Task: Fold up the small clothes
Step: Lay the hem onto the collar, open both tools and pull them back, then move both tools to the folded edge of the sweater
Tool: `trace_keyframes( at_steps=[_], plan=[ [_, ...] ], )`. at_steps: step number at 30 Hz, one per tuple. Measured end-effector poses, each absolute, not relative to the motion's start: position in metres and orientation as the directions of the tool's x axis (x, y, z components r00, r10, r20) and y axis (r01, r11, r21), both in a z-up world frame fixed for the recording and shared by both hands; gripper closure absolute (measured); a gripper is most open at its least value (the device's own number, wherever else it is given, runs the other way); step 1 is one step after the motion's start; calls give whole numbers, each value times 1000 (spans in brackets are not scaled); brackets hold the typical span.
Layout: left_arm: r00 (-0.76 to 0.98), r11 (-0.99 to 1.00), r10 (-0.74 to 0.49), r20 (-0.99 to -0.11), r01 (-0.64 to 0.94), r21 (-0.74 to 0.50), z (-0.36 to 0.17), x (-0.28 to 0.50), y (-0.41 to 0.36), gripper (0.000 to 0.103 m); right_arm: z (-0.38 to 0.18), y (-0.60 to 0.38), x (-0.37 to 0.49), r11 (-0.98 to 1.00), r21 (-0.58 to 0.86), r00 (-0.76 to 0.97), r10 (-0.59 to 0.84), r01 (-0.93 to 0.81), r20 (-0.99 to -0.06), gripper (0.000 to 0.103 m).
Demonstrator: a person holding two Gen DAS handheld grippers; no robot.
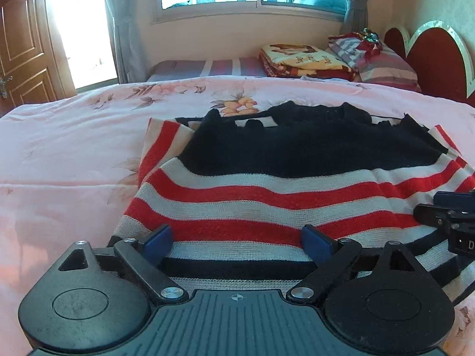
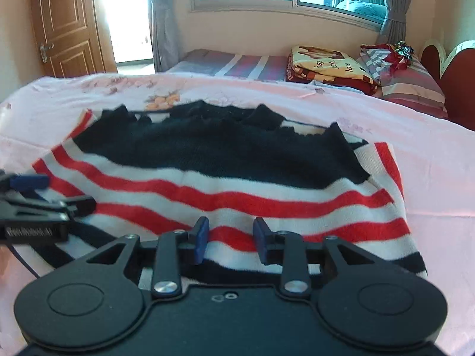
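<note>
Now, sweater [image 1: 267,190]: lying folded on the pink bed [image 1: 65,148].
Left gripper [image 1: 237,241]: jaws hanging released, wide over the hem.
Right gripper [image 2: 230,238]: jaws standing apart, gripping nothing.

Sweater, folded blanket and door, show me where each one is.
Sweater [image 1: 267,198]: left wrist view, on a red stripe.
Folded blanket [image 2: 326,65]: right wrist view, on its yellow top.
Door [image 2: 65,20]: right wrist view, on a wooden panel.

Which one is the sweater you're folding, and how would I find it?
Look at the big bed with the pink flowered sheet. The sweater lies flat in its middle, nearest the grippers. Unlike the folded blankets by the headboard, it has red and white stripes under a black top.
</note>
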State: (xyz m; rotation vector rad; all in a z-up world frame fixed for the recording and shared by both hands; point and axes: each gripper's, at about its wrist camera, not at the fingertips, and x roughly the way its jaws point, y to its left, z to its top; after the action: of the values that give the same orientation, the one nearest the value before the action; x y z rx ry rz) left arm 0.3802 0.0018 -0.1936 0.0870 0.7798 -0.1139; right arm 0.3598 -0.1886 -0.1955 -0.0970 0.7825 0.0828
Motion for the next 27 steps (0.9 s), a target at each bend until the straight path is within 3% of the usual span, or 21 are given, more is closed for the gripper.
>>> trace_keyframes(
  at_steps=[6, 27],
  plan=[
    [690, 990, -56, -722, 129, 46, -194, 382, 2, 8, -192, -214, 348, 1000, -8, 691, 9, -21, -723, 55],
    [703, 989, 5, -711, 100, 105, -194, 374, -4, 0, -199, -182, 322, 991, -128, 656, -123, 40, -745, 45]
  ],
)
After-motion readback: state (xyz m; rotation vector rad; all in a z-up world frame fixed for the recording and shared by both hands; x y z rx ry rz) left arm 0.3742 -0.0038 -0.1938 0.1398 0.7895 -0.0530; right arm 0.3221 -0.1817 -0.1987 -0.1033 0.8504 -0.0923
